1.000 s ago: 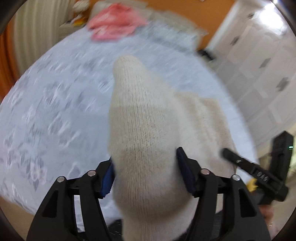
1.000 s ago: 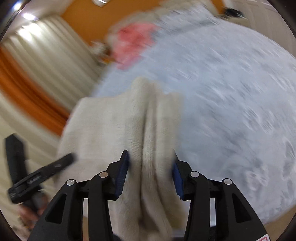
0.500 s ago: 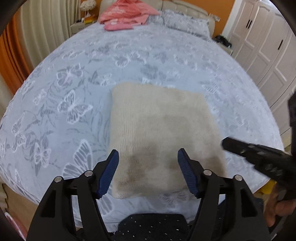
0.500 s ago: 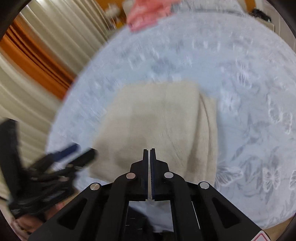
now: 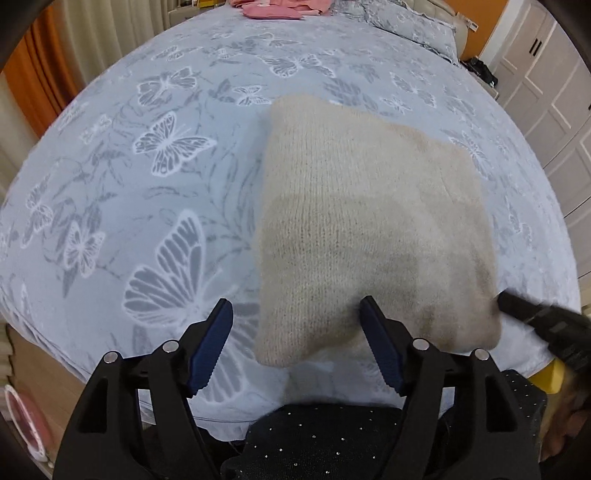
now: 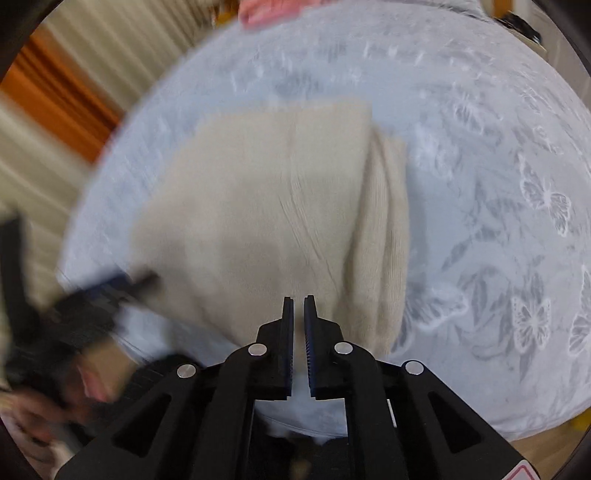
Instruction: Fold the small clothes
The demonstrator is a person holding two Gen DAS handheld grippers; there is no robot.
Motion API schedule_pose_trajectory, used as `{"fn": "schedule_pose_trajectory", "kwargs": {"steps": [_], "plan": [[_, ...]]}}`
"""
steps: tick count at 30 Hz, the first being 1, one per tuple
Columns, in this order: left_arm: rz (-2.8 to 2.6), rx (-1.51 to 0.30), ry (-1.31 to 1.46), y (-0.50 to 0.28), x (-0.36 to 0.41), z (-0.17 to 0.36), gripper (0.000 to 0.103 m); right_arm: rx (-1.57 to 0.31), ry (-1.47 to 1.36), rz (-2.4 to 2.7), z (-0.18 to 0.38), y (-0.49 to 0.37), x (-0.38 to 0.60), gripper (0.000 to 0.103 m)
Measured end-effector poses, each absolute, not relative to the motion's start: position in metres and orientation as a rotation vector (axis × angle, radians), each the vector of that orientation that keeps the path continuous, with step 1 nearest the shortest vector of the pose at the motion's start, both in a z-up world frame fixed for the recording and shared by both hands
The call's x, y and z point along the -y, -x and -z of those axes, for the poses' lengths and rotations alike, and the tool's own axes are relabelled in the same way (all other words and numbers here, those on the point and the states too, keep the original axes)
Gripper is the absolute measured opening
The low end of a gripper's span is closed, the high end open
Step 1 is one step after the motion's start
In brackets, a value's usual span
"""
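Left wrist: folded beige knit [image 5: 369,229] flat on butterfly bedspread [image 5: 155,155]

I see a bed [image 5: 147,184] under a pale blue butterfly-print cover, with a matching pillow [image 5: 413,26] at its far end. Cream and orange curtains [image 5: 40,70] hang on the left, white panelled wardrobe doors [image 5: 554,92] stand on the right, and an orange wall [image 5: 495,29] shows beyond the pillow.
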State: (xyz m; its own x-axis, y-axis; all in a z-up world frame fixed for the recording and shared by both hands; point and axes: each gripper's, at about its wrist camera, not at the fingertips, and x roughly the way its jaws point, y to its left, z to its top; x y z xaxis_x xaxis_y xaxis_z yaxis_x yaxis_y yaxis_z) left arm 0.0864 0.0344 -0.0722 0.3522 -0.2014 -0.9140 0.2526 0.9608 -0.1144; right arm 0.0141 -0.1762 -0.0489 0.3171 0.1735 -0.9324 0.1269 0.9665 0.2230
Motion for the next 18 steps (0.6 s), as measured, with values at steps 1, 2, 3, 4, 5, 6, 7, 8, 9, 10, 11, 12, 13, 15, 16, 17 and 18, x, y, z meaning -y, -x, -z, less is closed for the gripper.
{"fn": "schedule_pose_trajectory", "kwargs": {"steps": [1, 2, 3, 4, 5, 6, 7, 8, 9, 10, 11, 12, 13, 15, 16, 17, 18], "plan": [[0.289, -1.177, -0.056, -0.085, -0.032, 0.07, 0.069, -1.292, -0.246, -0.026, 0.069, -0.016, 0.172, 0.006], [0.286, -1.181, -0.06, -0.086, -0.03, 0.069, 0.069, -1.289, -0.261, -0.024, 0.075, -0.014, 0.171, 0.004], [0.285, -1.181, -0.059, -0.085, -0.029, 0.067, 0.069, -1.271, -0.299, -0.014, 0.072, -0.012, 0.174, 0.004], [0.286, -1.172, -0.058, -0.082, -0.029, 0.063, 0.069, -1.259, -0.328, -0.009, 0.067, -0.011, 0.176, 0.004], [0.288, -1.159, -0.06, -0.079, -0.029, 0.058, 0.069, -1.22, -0.364, -0.005, 0.054, -0.007, 0.18, 0.005], [0.287, -1.151, -0.064, -0.078, -0.028, 0.055, 0.069, -1.196, -0.368, -0.007, 0.047, -0.006, 0.18, 0.005], [0.286, -1.138, -0.074, -0.074, -0.028, 0.051, 0.069, -1.169, -0.362, -0.009, 0.038, -0.002, 0.181, 0.005], [0.287, -1.127, -0.081, -0.071, -0.027, 0.048, 0.069, -1.132, -0.337, -0.003, 0.025, 0.004, 0.182, 0.006], [0.286, -1.12, -0.085, -0.068, -0.027, 0.046, 0.069, -1.107, -0.32, 0.004, 0.018, 0.008, 0.183, 0.01], [0.285, -1.111, -0.091, -0.064, -0.026, 0.042, 0.07, -1.089, -0.309, 0.011, 0.013, 0.011, 0.184, 0.012], [0.284, -1.105, -0.092, -0.063, -0.025, 0.04, 0.07, -1.068, -0.298, 0.02, 0.006, 0.016, 0.186, 0.012], [0.284, -1.098, -0.09, -0.06, -0.024, 0.037, 0.07, -1.06, -0.296, 0.021, 0.001, 0.018, 0.186, 0.013], [0.283, -1.091, -0.085, -0.058, -0.024, 0.034, 0.072, -1.059, -0.293, 0.017, -0.004, 0.023, 0.185, 0.015], [0.28, -1.073, -0.076, -0.05, -0.025, 0.027, 0.076, -1.065, -0.283, 0.013, -0.007, 0.026, 0.185, 0.04], [0.277, -1.067, -0.076, -0.048, -0.026, 0.025, 0.076, -1.076, -0.282, 0.007, -0.005, 0.027, 0.185, 0.059], [0.271, -1.061, -0.075, -0.044, -0.028, 0.023, 0.077, -1.106, -0.283, -0.004, 0.002, 0.026, 0.185, 0.061], [0.268, -1.059, -0.07, -0.041, -0.03, 0.022, 0.077, -1.138, -0.291, -0.014, 0.012, 0.022, 0.184, 0.061]]}}
